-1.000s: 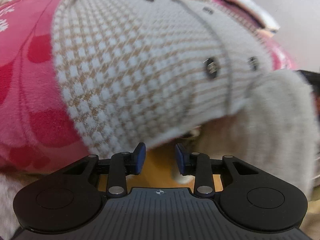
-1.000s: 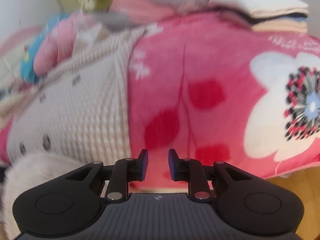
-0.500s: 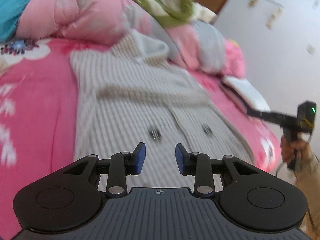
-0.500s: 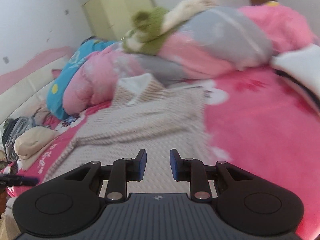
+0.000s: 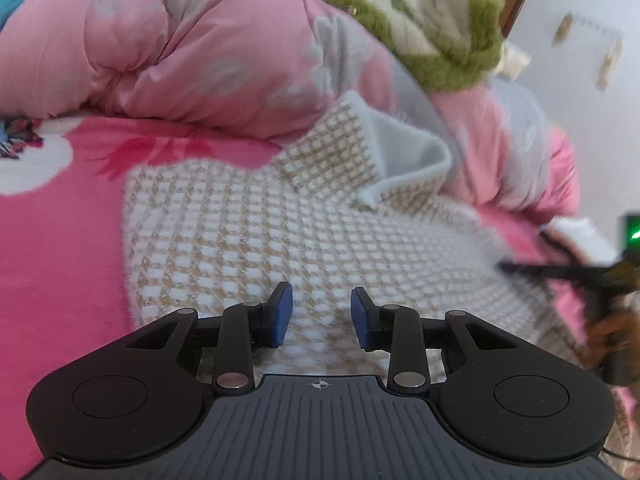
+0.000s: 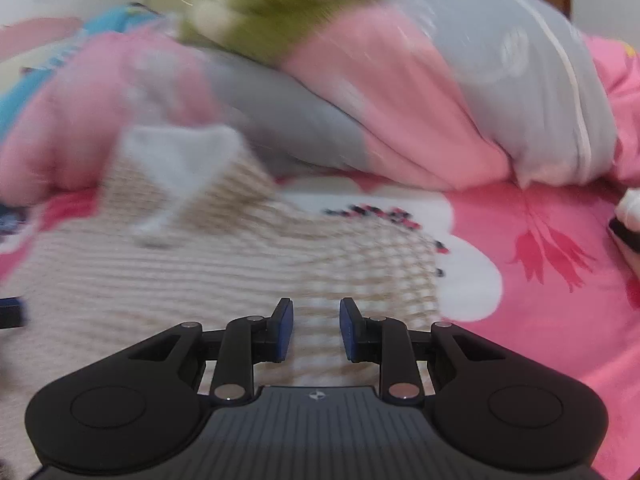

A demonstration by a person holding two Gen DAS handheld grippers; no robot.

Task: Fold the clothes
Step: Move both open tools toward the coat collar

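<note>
Change: both cameras have swung from the garment's near, buttoned hem, past its middle, up to the collar end; the buttons seen a second ago are out of view.
Garment: checked knit cardigan (image 5: 304,236) lies spread on the pink floral bed cover (image 5: 60,240), collar (image 5: 404,156) turned up at the far end against the pink quilt (image 5: 192,52).
Left gripper (image 5: 321,316): over the cardigan's left part, jaws spread, pinching nothing.
Right gripper (image 6: 316,330): over its right part, jaws spread, empty; this view is blurred.
Stack: folded clothes (image 5: 576,236) at far right.
Reading: probably lining up a hold near the shoulders; which fold is meant, I cannot tell.
</note>
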